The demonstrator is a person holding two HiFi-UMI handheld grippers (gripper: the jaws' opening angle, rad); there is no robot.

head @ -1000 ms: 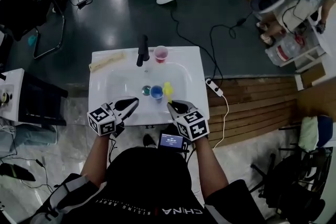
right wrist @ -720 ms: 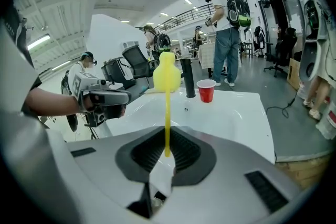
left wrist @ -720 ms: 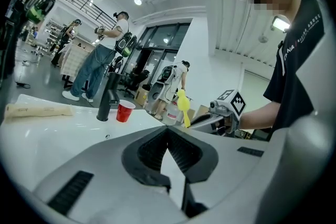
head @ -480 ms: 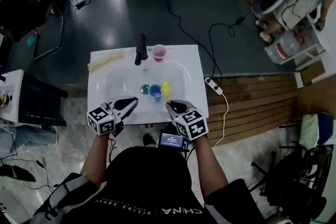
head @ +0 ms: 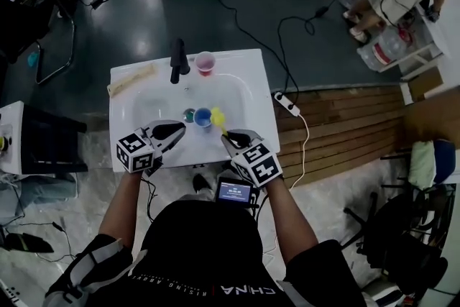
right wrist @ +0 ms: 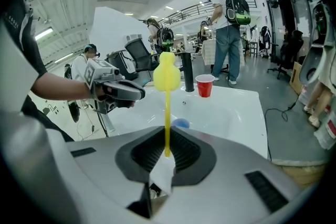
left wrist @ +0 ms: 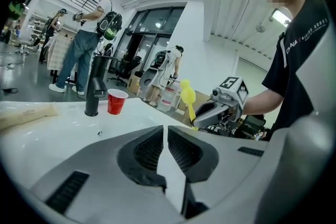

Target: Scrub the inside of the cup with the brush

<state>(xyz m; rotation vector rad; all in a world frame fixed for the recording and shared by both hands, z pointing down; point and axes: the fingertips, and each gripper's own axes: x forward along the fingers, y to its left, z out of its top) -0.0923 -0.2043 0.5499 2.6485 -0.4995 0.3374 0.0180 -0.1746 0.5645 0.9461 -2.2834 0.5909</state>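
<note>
Right gripper (right wrist: 167,152) clamps the yellow brush (right wrist: 167,78) by its handle, head upright above the jaws. Blue cup (head: 202,116) sits in the sink (head: 244,93), just beside the brush head. Left gripper (left wrist: 167,134) is closed and empty.

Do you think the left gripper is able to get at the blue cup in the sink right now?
Probably yes: nothing lies between the left gripper and the blue cup; the brush is at the cup's other side. The gripper's shut jaws would have to open first.

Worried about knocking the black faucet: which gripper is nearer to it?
Left. The left gripper is across the basin from the faucet; the right gripper, holding the yellow brush, is farther off to the right.
</note>
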